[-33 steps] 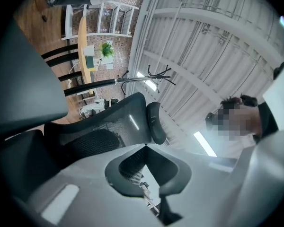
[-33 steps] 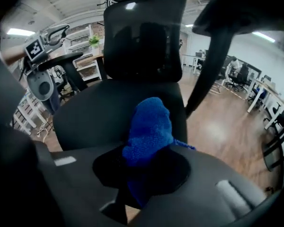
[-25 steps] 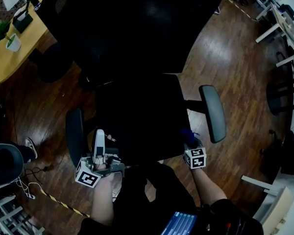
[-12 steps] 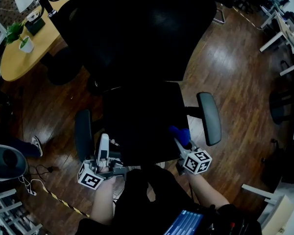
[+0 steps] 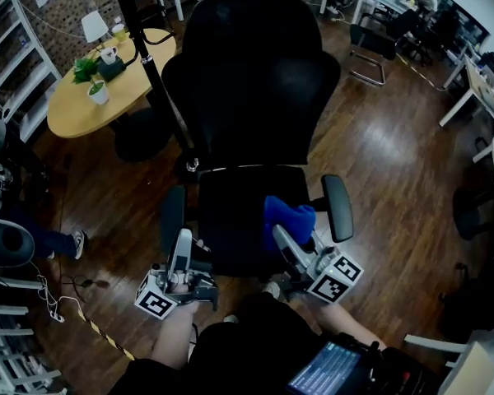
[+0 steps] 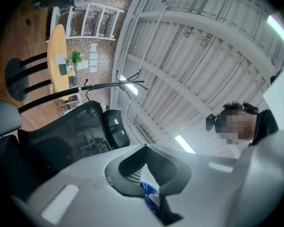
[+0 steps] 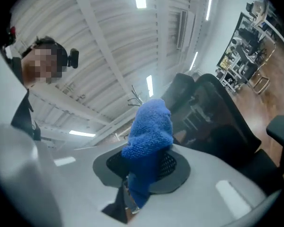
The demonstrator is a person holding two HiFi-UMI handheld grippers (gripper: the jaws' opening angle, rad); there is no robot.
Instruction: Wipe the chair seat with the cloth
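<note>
Chair seat (image 5: 235,220): black, centre of our head view. Right gripper (image 5: 280,235): at the seat's 5 o'clock, and we see its jaws clamped on the cloth (image 5: 290,214). Left gripper (image 5: 183,241): at 8 o'clock, jaws together, nothing held. Cloth: blue, bunched, over the seat's 3 o'clock edge.

Nubby terry cloth (image 7: 149,126), glossy wood floor (image 5: 379,138)

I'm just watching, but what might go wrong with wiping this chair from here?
The blue cloth is a loose bunch pinched in the right claw, so it might slip out or wipe only a narrow strip of the seat. That claw also sits close to the right armrest, so a wide sideways stroke might knock it.
</note>
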